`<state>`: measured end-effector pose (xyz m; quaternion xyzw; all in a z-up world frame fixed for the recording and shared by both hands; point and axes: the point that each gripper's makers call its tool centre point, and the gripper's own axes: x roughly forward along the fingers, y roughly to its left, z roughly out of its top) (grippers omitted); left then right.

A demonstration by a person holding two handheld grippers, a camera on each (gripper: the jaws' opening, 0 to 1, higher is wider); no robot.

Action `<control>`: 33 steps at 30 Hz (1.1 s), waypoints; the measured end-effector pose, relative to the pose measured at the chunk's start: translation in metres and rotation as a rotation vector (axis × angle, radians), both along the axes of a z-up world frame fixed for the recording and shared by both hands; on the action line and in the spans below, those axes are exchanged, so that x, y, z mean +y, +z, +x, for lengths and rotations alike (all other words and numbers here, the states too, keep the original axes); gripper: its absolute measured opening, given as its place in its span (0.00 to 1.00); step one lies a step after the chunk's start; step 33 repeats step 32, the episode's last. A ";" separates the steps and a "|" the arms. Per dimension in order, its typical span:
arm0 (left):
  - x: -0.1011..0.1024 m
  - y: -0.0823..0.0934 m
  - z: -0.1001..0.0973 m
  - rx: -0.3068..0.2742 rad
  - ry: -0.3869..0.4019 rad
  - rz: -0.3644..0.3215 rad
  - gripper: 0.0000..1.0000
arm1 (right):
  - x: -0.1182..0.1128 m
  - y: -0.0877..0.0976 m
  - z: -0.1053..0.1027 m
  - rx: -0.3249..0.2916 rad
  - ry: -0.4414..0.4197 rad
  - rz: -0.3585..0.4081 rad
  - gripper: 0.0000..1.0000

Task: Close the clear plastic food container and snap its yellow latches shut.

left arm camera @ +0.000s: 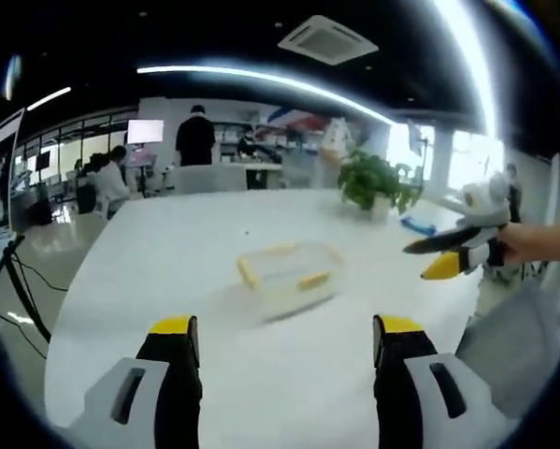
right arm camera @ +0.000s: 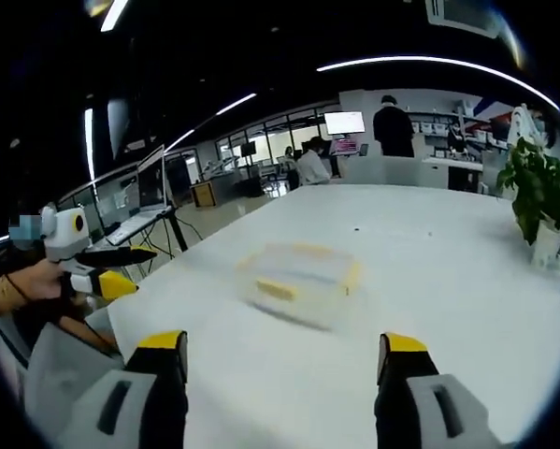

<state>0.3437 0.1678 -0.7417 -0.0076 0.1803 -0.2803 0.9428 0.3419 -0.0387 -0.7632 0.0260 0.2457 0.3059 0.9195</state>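
Your left gripper [left arm camera: 286, 348] has its yellow-tipped black fingers [left arm camera: 177, 329] spread wide and empty, aimed at the clear rectangular plastic food container [left arm camera: 289, 273] with yellow latches [left arm camera: 314, 279], which sits well ahead in the middle of the white counter [left arm camera: 167, 262]. Your right gripper [right arm camera: 286, 363] is likewise spread and empty, facing the same container from the opposite side, so you seem set to approach it from both ends. Motion blur smears the container; you cannot tell whether its lid is seated or how many latches stand open. A potted green plant [left arm camera: 378, 182] stands beyond it.
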 end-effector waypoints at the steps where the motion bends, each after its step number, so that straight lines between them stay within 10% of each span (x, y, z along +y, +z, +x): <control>1: 0.000 0.001 -0.001 0.002 -0.002 0.002 0.73 | -0.001 0.000 -0.001 0.002 -0.003 -0.003 0.84; 33: 0.019 0.017 -0.016 -0.028 0.064 0.005 0.72 | -0.007 0.013 -0.027 -0.018 -0.038 -0.004 0.82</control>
